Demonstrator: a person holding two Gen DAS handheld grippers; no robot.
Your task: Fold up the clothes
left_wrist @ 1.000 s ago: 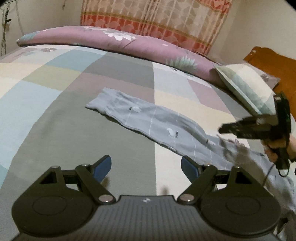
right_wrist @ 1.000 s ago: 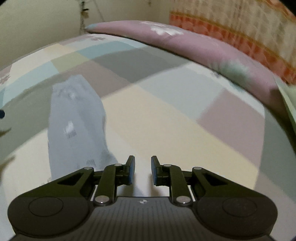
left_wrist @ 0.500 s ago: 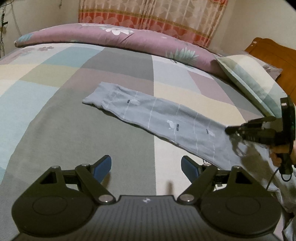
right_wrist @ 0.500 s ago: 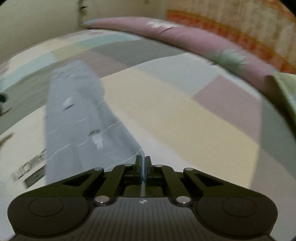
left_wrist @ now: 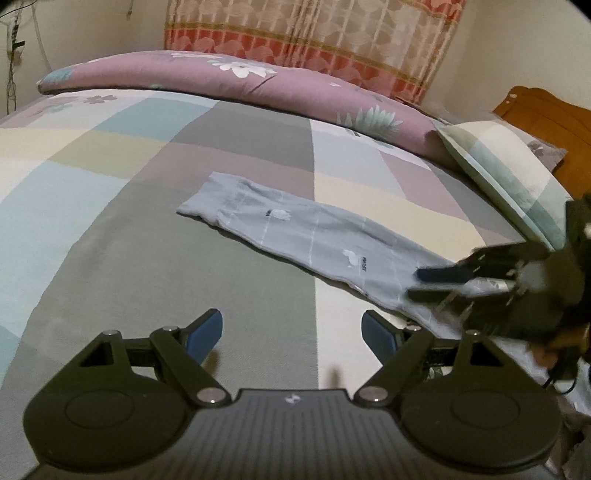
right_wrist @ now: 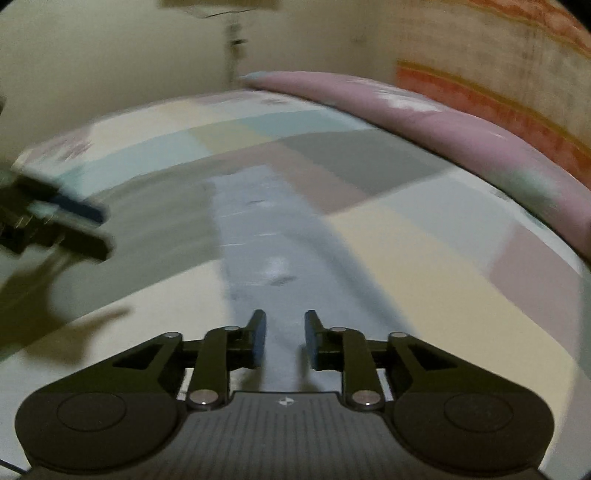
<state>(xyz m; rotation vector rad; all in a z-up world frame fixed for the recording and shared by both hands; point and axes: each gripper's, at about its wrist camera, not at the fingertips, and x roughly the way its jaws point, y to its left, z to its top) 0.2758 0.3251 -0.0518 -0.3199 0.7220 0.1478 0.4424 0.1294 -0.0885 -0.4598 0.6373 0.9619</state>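
Observation:
A long grey-blue garment [left_wrist: 303,240] lies stretched flat across the patchwork bed sheet [left_wrist: 110,258]. My left gripper [left_wrist: 291,325] hovers open over the sheet, just short of the garment's near edge, with nothing between its fingers. In the left wrist view my right gripper [left_wrist: 424,284] is blurred at the right, low over the garment's right part. In the right wrist view the garment [right_wrist: 266,236] runs straight ahead, and the right gripper [right_wrist: 285,321] has its jaws opening above the cloth, not pressing it. The left gripper [right_wrist: 101,232] shows at the left edge there.
A rolled purple floral quilt [left_wrist: 258,88] lies along the far side of the bed. A striped pillow [left_wrist: 509,173] and a wooden headboard [left_wrist: 546,110] are at the right. A patterned curtain [left_wrist: 314,33] hangs behind.
The right gripper went from shut at the garment's edge to parted jaws and slid left along the cloth. The garment now lies straighter. The left gripper has not moved.

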